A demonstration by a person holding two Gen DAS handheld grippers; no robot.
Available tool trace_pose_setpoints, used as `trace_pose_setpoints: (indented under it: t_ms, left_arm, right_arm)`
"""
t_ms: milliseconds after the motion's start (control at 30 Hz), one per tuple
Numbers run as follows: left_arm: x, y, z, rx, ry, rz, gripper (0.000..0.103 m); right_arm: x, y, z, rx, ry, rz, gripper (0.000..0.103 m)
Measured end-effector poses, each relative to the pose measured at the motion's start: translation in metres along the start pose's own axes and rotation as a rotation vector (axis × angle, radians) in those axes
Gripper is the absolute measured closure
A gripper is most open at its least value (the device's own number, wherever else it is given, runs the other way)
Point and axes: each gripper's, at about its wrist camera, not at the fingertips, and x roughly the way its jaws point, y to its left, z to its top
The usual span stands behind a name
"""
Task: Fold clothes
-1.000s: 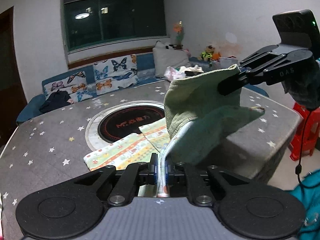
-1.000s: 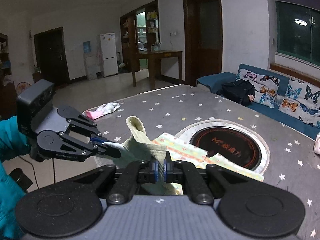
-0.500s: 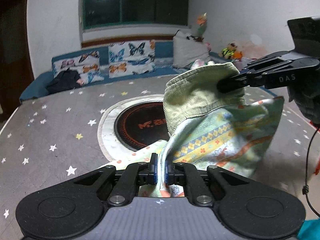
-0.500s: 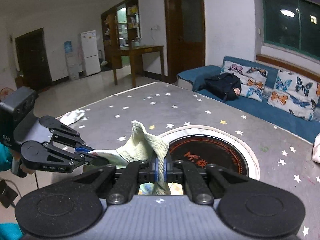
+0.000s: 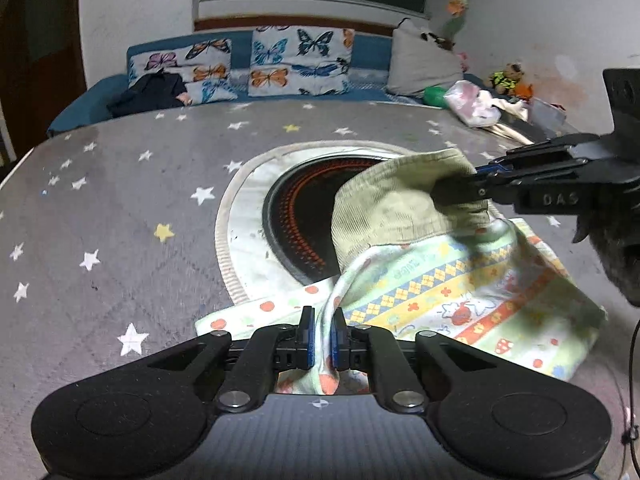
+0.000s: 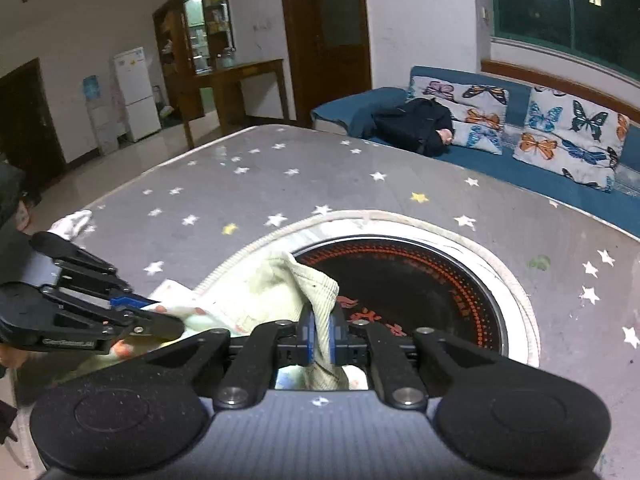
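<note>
the left hand-held gripper [image 5: 320, 334] is clamped shut on a bunched edge of the patterned child's garment [image 5: 472, 292], and the right hand-held gripper [image 6: 319, 334] is likewise closed tight on the garment's ribbed pale-green hem [image 6: 316, 284], so the cloth is strung between the two. from the left wrist view the garment hangs at 1 to 3 o'clock of the gripper, its lower part draping down onto the star-printed grey counter [image 5: 120, 208], partly over the round dark hotplate inset [image 5: 304, 216] at 12 o'clock. i judge the step in hand to be carrying one end over to make a fold (the green ribbed end is lifted above the printed part). the next move calls for lowering both held corners together onto the counter, keeping the edge taut and lined up with the layer beneath, and only then letting go; slack between the two could leave a wrinkled, skewed fold.
</note>
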Motion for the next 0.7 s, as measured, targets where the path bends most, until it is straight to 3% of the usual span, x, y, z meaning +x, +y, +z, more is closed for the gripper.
trace_pose_setpoints:
  t_ms: [133,300,533,700]
  left_arm:
    - [0.003,0.003,0.0,-0.015,0.005,0.003,0.084]
    - [0.003,0.009,0.003,-0.023,0.005,-0.005,0.084]
    - [0.004,0.022,0.014,-0.046,-0.004,0.052,0.07]
    - [0.0,0.039,0.015,-0.087,-0.022,0.141,0.069]
  right_arm:
    - [0.0,-0.006,-0.004,0.02,-0.003,-0.031,0.08]
    - [-0.021,-0.007,-0.014,-0.007,-0.003,-0.058,0.072]
    - [-0.03,-0.006,-0.047,-0.034,0.075,-0.093,0.072]
    - [-0.033,-0.019,-0.06,-0.001,0.086,-0.169,0.072]
